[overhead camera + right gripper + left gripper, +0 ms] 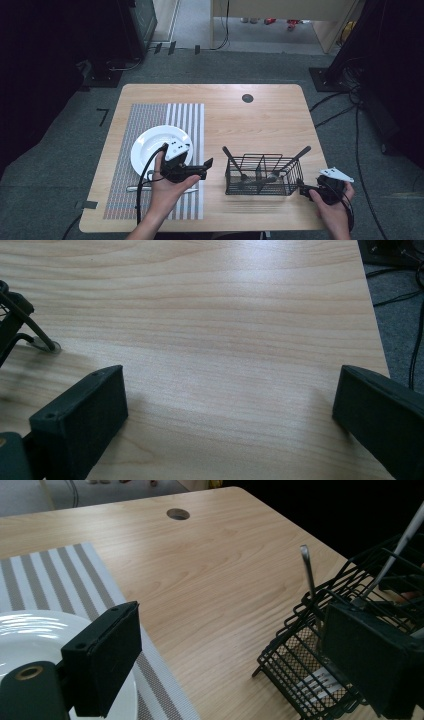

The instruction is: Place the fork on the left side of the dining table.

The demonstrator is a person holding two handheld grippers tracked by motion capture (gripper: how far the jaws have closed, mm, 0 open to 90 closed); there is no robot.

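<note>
Where the high view looks down, a light wooden table with rounded corners stands on grey carpet, dark stands and loose cables around it. A round dark grommet hole sits near the far edge. A woven grey-and-white striped placemat covers the left part; on it a glossy white round plate, and near the mat's front edge a slim pale utensil, type unclear.

Right of centre: a black wire caddy, rectangular, with compartments, holding metal utensils whose handles lean out. A label lies on its floor in the left gripper view.

Left hand holds the left gripper above the plate's near edge, pointing right toward the caddy; jaws wide apart, nothing between them. Right hand holds the right gripper just beside the caddy's right end, low over bare wood; jaws spread wide, empty.
</note>
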